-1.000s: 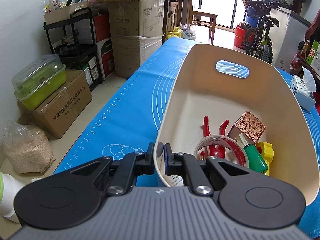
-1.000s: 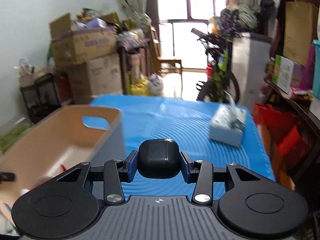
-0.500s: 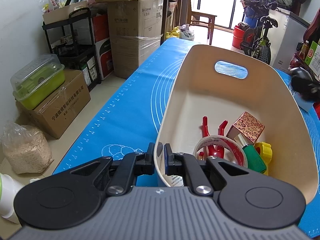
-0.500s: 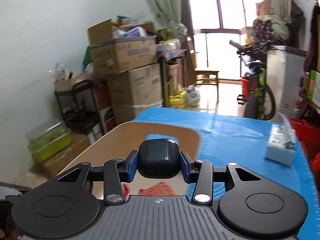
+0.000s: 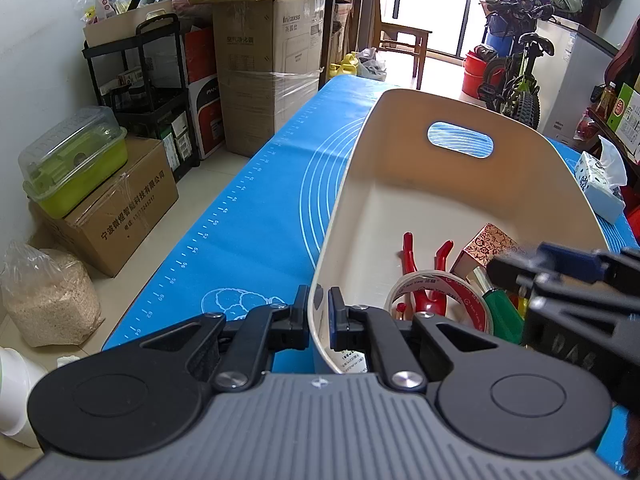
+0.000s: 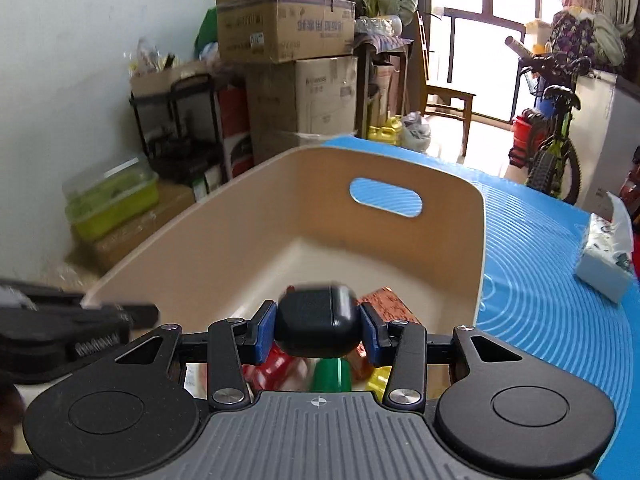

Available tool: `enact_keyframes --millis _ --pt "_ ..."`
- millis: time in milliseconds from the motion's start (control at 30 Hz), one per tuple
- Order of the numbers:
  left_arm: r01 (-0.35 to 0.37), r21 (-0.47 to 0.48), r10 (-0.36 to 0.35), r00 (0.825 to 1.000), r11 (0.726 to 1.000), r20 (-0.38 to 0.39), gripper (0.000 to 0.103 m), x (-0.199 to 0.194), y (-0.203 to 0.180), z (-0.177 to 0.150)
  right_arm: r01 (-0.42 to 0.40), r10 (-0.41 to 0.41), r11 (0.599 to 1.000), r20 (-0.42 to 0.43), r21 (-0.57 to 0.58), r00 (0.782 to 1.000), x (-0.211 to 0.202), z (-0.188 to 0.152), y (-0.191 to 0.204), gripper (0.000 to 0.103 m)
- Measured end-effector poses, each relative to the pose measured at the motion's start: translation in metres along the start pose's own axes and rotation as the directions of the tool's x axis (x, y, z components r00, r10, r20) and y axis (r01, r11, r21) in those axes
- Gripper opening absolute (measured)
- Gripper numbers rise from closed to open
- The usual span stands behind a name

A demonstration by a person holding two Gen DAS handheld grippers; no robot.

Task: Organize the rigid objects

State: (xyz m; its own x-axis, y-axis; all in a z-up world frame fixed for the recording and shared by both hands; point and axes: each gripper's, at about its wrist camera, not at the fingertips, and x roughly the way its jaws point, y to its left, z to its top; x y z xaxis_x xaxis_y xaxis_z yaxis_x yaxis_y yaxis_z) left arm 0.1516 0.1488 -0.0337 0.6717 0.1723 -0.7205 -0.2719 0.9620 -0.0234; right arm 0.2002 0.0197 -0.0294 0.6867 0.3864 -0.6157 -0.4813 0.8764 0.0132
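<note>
The right gripper (image 6: 318, 330), clamping the rounded black plastic case (image 6: 316, 326), has swung from the blue mat to above the beige plastic bin (image 6: 248, 232), ready for release, while the left gripper (image 5: 318, 320) stays pinched on its rim.

Bright daylight pours in from the window (image 6: 516, 20) far ahead of my grippers, blown out to white glare. The fisheye bends the room at every edge. My left view is sharp except the blurred right gripper (image 5: 520, 268) at its right; my right view is motion-smeared nearby.
</note>
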Motion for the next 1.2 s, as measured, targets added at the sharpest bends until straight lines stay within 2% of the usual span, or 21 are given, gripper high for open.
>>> enact_keyframes --millis 100,267,333,367,400,467,500,533,600,700,800,933,1200 --pt "-0.003 0.001 0.003 1.0 1.0 -0.005 0.011 0.001 -0.001 0.0 0.01 -0.01 1.0 -0.007 -0.024 1.0 0.0 -0.006 0.004 0.05" --pt "-0.003 -0.006 0.003 1.0 1.0 -0.003 0.012 0.001 -0.002 -0.001 -0.012 0.012 0.999 -0.002 0.045 1.0 -0.006 -0.001 -0.007 0.051" --pt "0.0 -0.012 0.0 1.0 1.0 0.0 0.013 0.0 -0.001 -0.001 -0.013 0.013 0.998 0.01 0.067 1.0 -0.012 0.0 -0.013 0.06" --pt "0.001 -0.013 -0.001 1.0 1.0 0.001 0.013 -0.001 -0.001 -0.001 -0.009 0.008 0.997 0.017 0.076 1.0 -0.015 0.001 -0.015 0.071" --pt "0.008 -0.017 -0.008 1.0 1.0 0.003 0.014 -0.001 0.0 -0.002 0.001 -0.004 0.996 0.032 0.088 0.999 -0.021 0.0 -0.018 0.076" --pt "0.027 -0.02 -0.027 1.0 0.999 0.009 0.039 -0.003 0.0 -0.002 0.008 -0.014 0.995 0.054 0.1 0.998 -0.03 0.001 -0.022 0.079" --pt "0.033 -0.021 -0.033 0.999 0.999 0.023 0.064 -0.006 -0.001 -0.002 0.012 -0.018 0.995 0.059 0.102 0.998 -0.034 0.001 -0.024 0.082" --pt "0.034 -0.02 -0.033 0.999 0.999 0.04 0.075 -0.009 -0.002 -0.002 0.018 -0.025 0.994 0.062 0.105 0.998 -0.038 0.002 -0.026 0.084" --pt "0.032 -0.009 -0.031 0.995 0.999 0.091 0.077 -0.019 -0.005 -0.003 0.034 -0.043 0.992 0.078 0.118 0.996 -0.049 0.001 -0.032 0.093" --pt "0.027 0.011 -0.028 0.994 1.0 0.105 0.081 -0.026 -0.01 -0.004 0.045 -0.06 0.988 0.099 0.146 0.993 -0.065 -0.001 -0.04 0.097" --pt "0.036 0.023 -0.038 0.993 0.999 0.11 0.081 -0.033 -0.014 -0.006 0.061 -0.08 0.983 0.104 0.174 0.991 -0.081 -0.004 -0.049 0.099" --pt "0.002 0.069 -0.011 0.991 0.998 0.134 0.081 -0.044 -0.021 -0.008 0.092 -0.113 0.978 0.107 0.188 0.988 -0.102 -0.01 -0.057 0.1" --pt "0.019 0.11 -0.033 0.991 0.994 0.129 0.085 -0.075 -0.037 -0.022 0.13 -0.155 0.966 0.099 0.225 0.983 -0.139 -0.023 -0.069 0.1"
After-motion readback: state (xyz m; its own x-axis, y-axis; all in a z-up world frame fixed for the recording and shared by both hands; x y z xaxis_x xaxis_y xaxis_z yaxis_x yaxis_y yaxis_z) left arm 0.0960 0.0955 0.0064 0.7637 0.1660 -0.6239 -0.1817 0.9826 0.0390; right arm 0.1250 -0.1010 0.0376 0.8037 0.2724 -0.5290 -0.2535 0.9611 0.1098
